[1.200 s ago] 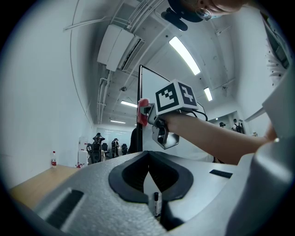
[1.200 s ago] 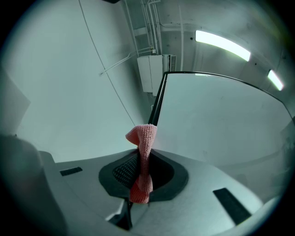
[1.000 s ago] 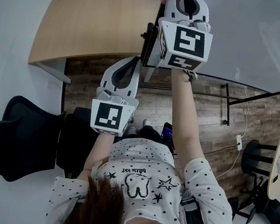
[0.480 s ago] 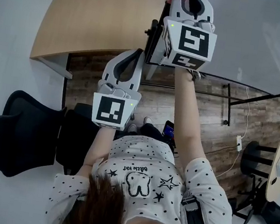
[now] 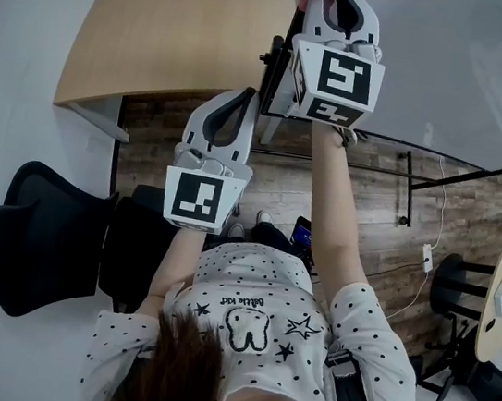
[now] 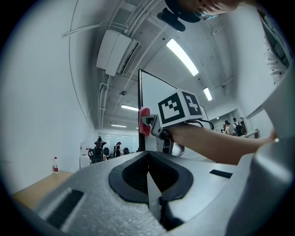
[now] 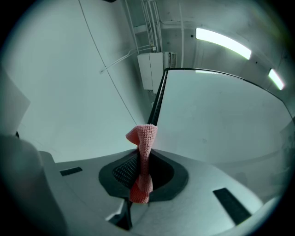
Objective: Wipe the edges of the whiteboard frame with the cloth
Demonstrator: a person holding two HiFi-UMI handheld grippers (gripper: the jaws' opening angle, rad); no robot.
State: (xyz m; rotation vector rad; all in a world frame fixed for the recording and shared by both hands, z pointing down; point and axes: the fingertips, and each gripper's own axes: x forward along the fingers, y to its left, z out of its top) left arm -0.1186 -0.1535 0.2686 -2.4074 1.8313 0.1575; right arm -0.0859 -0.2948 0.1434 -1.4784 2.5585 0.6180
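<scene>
Right gripper (image 7: pixel 142 171): jaws clamped on the pink cloth (image 7: pixel 144 138), a twisted fold standing up out of them. The cloth's free end sits against the black whiteboard frame (image 7: pixel 156 103), on its left upright edge. The left gripper view confirms this, showing pink pressed at the dark upright. Contact looks real, though how hard it presses can't be read.

Left gripper (image 6: pixel 148 177): jaws closed together, nothing between them. It is held low and near the person, apart from the board, over the gap beside the wooden table (image 5: pixel 184 26).

Change over the last second: very little. In the head view both grippers sit a shade higher than before, but the table edge has shifted the same way, so most of that is head motion. Against the frame itself the right gripper has hardly travelled, and nothing shows in the last half second.

Reading: the wipe is engaged on the left edge but slow or paused here. The frame's top edge runs off to the right, with no cloth on it now. Most of the perimeter probably remains.
</scene>
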